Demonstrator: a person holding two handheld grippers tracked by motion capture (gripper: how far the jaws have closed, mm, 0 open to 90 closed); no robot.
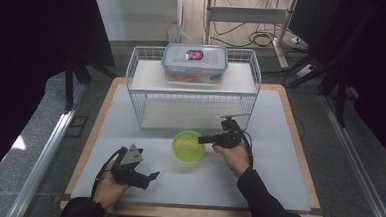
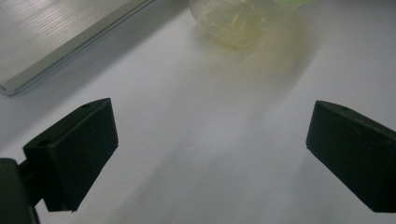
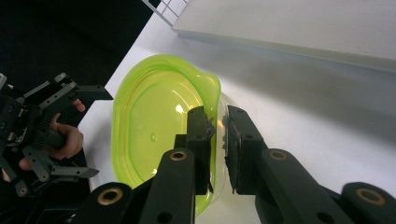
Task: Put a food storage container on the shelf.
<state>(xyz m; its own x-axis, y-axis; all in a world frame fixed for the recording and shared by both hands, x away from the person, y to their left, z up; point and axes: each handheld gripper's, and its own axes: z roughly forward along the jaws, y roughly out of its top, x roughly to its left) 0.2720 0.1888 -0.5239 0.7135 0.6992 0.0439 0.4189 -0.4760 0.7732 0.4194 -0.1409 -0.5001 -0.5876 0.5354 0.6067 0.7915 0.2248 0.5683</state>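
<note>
- My right gripper has its jaws clamped on the rim of the green bowl — one jaw inside, one outside the near wall.
- The bowl sits on the worktop, just in front of the wire rack; it looks empty.
- My left gripper rests well apart to the bowl's left, jaws wide apart and holding nothing.
- A lidded clear box stands on the rack's top shelf — its contents are reddish, but I cannot identify them.
</note>
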